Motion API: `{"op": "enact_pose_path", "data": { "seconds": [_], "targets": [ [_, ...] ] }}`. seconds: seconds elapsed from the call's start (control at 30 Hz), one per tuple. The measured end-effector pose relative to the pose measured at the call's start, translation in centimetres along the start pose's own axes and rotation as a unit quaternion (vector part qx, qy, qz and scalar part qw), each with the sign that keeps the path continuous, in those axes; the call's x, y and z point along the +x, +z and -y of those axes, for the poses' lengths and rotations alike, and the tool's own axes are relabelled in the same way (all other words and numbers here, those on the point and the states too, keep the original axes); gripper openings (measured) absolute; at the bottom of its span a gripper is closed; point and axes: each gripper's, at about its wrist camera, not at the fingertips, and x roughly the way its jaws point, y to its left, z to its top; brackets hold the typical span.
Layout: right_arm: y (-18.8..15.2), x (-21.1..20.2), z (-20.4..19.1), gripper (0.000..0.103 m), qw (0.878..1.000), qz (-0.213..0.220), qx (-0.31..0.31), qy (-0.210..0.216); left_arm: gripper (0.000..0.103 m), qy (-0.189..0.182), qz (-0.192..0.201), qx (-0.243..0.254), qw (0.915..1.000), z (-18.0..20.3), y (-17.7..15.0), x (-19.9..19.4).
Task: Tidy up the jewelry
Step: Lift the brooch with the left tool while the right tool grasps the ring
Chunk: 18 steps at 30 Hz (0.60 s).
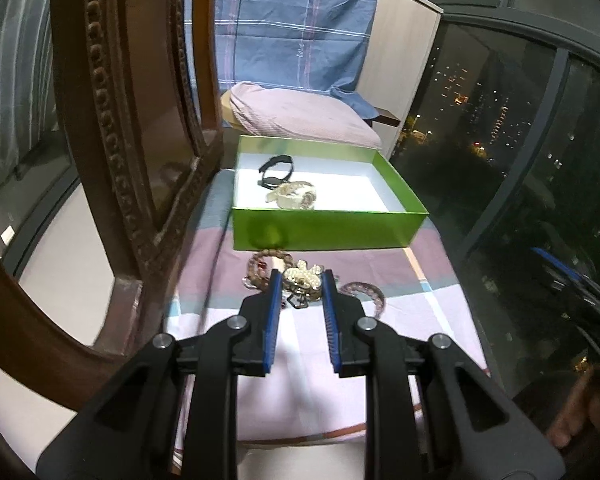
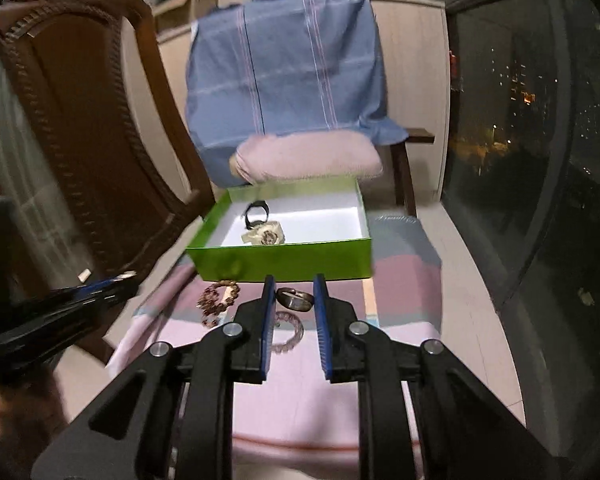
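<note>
My left gripper (image 1: 302,280) is shut on a pearl-studded ornament (image 1: 303,276), held just above the striped cloth (image 1: 380,264). My right gripper (image 2: 294,286) is shut on a brown bangle (image 2: 295,299), lifted over the cloth. The green box (image 1: 328,234) stands beyond both, open, with a black watch (image 1: 276,170) and a cream watch (image 1: 296,196) inside. A brown bead bracelet (image 2: 220,296) and a pale pink bracelet (image 2: 290,332) lie on the cloth in front of the box (image 2: 284,258). In the right wrist view the left gripper (image 2: 126,280) shows blurred at the left.
A carved wooden chair (image 1: 112,160) stands close on the left. Behind the box lie a pink pillow (image 1: 300,114) and a blue checked cloth (image 1: 292,20). Dark window glass (image 1: 500,140) runs along the right.
</note>
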Motion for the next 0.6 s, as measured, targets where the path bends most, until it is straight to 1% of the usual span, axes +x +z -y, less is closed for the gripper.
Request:
{"op": "enact_pose_path", "data": {
  "seconds": [0.1, 0.17, 0.27, 0.43, 0.6],
  "targets": [
    [-0.3, -3.0, 0.4, 0.019, 1.000, 0.015, -0.005, 0.001, 0.020, -0.007, 0.013, 0.005, 0.9999, 0.9, -0.4, -1.4],
    [-0.6, -5.0, 1.0, 0.019, 1.000, 0.027, -0.008, 0.005, 0.020, -0.002, 0.020, 0.009, 0.9998, 1.7, -1.0, -2.6],
    [-1.0, -6.8, 1.6, 0.019, 0.999, 0.043, -0.011, 0.008, 0.020, -0.003, 0.015, 0.006, 0.9999, 2.4, -1.8, -3.7],
    [-1.3, -7.6, 2.1, 0.019, 0.999, 0.049, -0.004, 0.024, 0.020, 0.003, 0.019, 0.013, 0.9997, 3.9, -2.8, -6.4],
    [-1.6, -8.5, 2.2, 0.019, 0.998, 0.054, -0.004, 0.031, 0.020, 0.009, 0.025, 0.016, 0.9995, 4.7, -3.1, -7.7]
  ]
}}
